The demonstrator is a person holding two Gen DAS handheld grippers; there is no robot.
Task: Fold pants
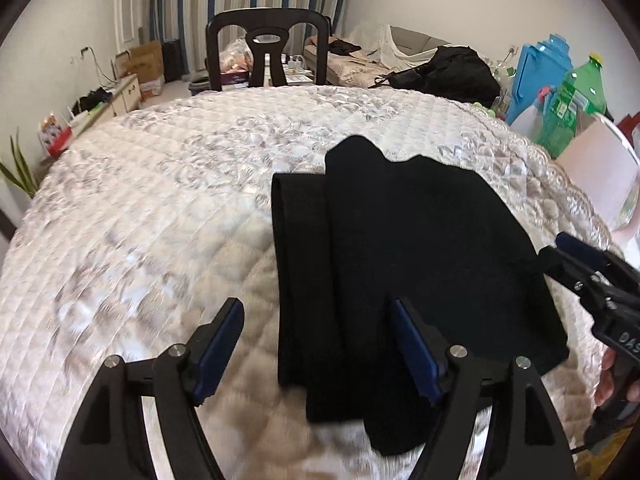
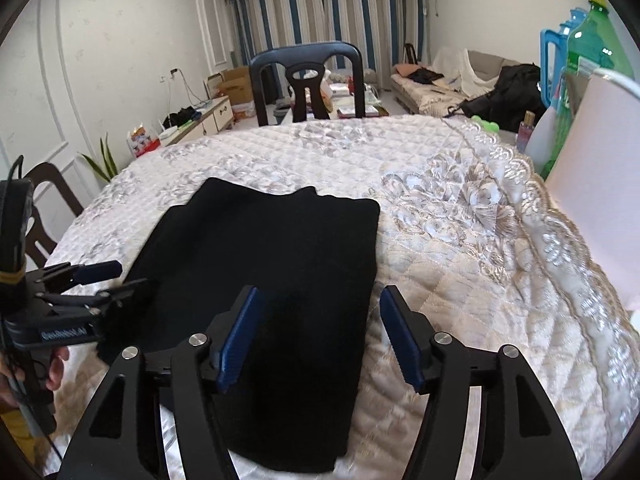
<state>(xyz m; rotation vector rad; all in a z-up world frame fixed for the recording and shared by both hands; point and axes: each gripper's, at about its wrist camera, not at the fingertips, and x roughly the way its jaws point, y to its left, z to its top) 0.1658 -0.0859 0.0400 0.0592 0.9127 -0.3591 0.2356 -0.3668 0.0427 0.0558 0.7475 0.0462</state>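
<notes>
1. Lying flat on the quilted cover (image 1: pixel 160 220) of the counter, the black pants (image 1: pixel 420 248) are folded into a compact stack; a narrower folded strip sticks out along the stack's left side in the left wrist view; the same pants (image 2: pixel 272 280) fill the middle of the right wrist view.
2. Hovering at the near end of the pants, the left tongs (image 1: pixel 316 350) stand apart; the left blue pad is over the bare quilt just left of the pants, the right pad is over the cloth; neither pad presses on the pants.
3. Beside them, the right tongs (image 2: pixel 316 338) are likewise spread; the left pad sits above the near right part of the pants, the right pad above the quilt just off the pants' right edge; nothing is clamped.
4. Each view catches the other tool: the right tongs (image 1: pixel 568 256) at the pants' right edge, held by a hand (image 1: pixel 612 380); the left tongs (image 2: pixel 104 280) at the pants' left edge, their fingers parted.
5. Beyond the pants, at the far edge of the counter, stands a dark chair (image 2: pixel 308 80); striped curtains (image 2: pixel 320 12) hang behind it.
6. To the right of the pants, past the quilt's lace border, stand a green bottle (image 1: pixel 576 100) and a blue jug (image 1: pixel 540 64).
</notes>
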